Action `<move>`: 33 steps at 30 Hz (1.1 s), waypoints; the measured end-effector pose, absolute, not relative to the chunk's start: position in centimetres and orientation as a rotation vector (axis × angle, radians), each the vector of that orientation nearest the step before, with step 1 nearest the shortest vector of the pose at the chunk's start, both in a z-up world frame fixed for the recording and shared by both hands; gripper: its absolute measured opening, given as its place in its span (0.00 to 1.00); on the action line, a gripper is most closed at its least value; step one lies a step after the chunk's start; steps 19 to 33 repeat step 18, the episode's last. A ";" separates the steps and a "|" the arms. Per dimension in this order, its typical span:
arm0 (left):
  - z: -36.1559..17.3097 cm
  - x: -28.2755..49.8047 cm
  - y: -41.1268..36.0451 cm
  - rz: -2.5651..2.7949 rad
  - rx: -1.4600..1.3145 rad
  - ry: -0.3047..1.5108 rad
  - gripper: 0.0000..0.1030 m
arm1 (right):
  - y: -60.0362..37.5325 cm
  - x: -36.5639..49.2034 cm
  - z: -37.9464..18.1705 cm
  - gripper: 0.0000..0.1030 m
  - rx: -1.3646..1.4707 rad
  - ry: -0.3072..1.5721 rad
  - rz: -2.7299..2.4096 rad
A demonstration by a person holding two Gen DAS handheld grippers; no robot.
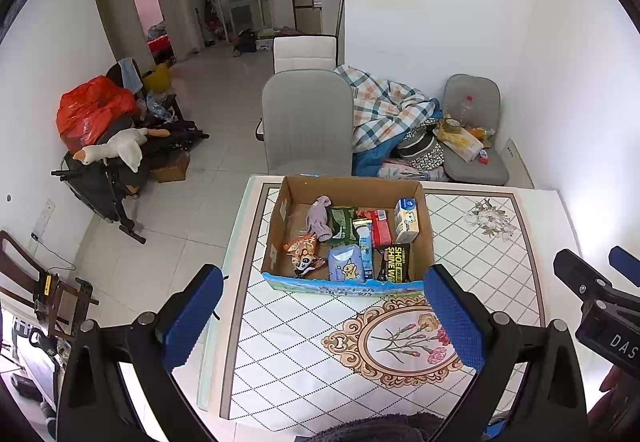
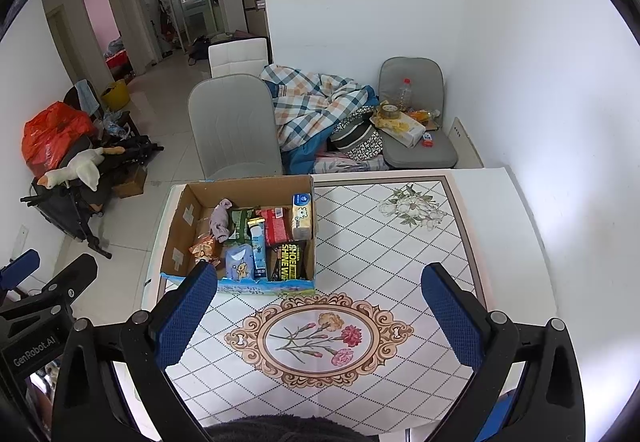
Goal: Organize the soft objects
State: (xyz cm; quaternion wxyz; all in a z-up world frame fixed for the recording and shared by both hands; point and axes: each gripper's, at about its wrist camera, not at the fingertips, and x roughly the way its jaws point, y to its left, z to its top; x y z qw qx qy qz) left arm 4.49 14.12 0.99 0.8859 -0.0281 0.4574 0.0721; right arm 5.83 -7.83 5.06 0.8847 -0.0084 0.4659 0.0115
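An open cardboard box [image 1: 280, 217] [image 2: 182, 226] stands on the patterned table [image 1: 500, 262] [image 2: 400, 262]. It holds a grey sock [image 1: 320, 217] [image 2: 221, 219], a blue tissue pack [image 1: 346, 264] [image 2: 239, 266], a green pouch [image 1: 341, 226], a red pack [image 1: 380, 228] [image 2: 277, 228], a black shoe-shine pack [image 1: 396, 262] [image 2: 290, 262], a small carton [image 1: 407, 219] [image 2: 301, 215] and snack bags [image 1: 302, 252]. My left gripper [image 1: 324, 318] is open and empty, above the table short of the box. My right gripper [image 2: 320, 318] is open and empty, to the right of the box.
A grey chair [image 1: 308, 121] [image 2: 236, 125] stands behind the table. A checked blanket [image 1: 384, 109] [image 2: 316, 105] and a cluttered second chair [image 1: 476, 137] lie by the wall. A goose plush [image 1: 116, 149] sits on a stroller at the left.
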 end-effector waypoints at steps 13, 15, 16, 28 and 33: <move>0.6 5.0 14.6 0.149 -0.076 0.952 1.00 | -7.7 5.9 4.8 1.00 -0.011 0.968 0.016; 0.6 4.9 14.7 0.148 -0.078 0.944 1.00 | -7.7 5.9 4.8 1.00 -0.012 0.966 0.017; 0.8 4.5 14.8 0.141 -0.087 0.919 1.00 | -7.8 5.9 4.8 1.00 -0.013 0.967 0.017; 1.0 4.4 14.7 0.131 -0.089 0.906 1.00 | -7.8 5.9 4.8 1.00 -0.010 0.967 0.017; 1.0 4.4 14.7 0.131 -0.089 0.906 1.00 | -7.8 5.9 4.8 1.00 -0.010 0.967 0.017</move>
